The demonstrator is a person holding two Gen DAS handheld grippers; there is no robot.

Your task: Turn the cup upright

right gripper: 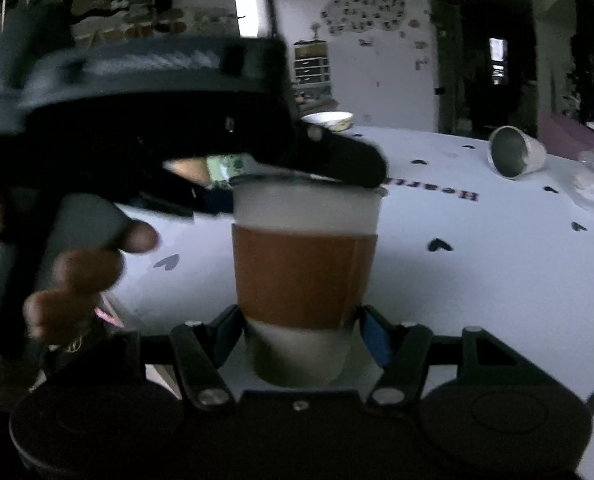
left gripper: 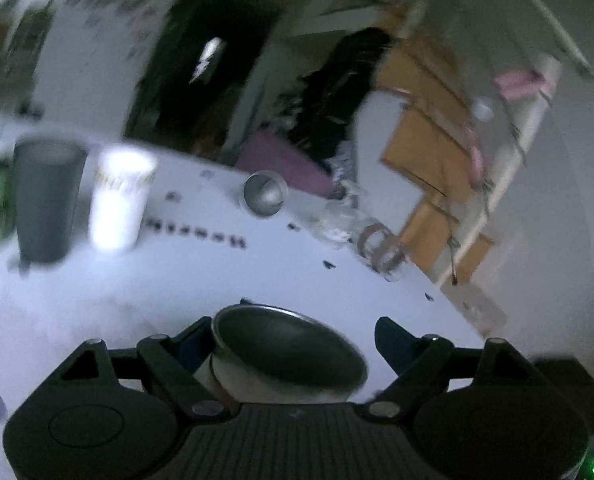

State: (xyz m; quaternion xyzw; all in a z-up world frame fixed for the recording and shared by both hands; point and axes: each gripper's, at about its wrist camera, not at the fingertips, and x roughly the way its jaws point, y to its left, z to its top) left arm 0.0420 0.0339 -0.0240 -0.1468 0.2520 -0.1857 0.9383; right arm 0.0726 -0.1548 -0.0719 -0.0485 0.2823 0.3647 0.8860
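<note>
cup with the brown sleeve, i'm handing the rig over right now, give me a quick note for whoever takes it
Right gripper: fingers on either side of the cup with the brown sleeve, low on its body; firm grip cannot be confirmed.
Left gripper: open, one finger across the cup's rim, the other apart from it.
The cup stands upright, mouth up, on the white tablecloth.
Done: this cup looks flipped upright.
Left: release both grippers. A metal-lined cup lies on its side further back, probably next.
</note>
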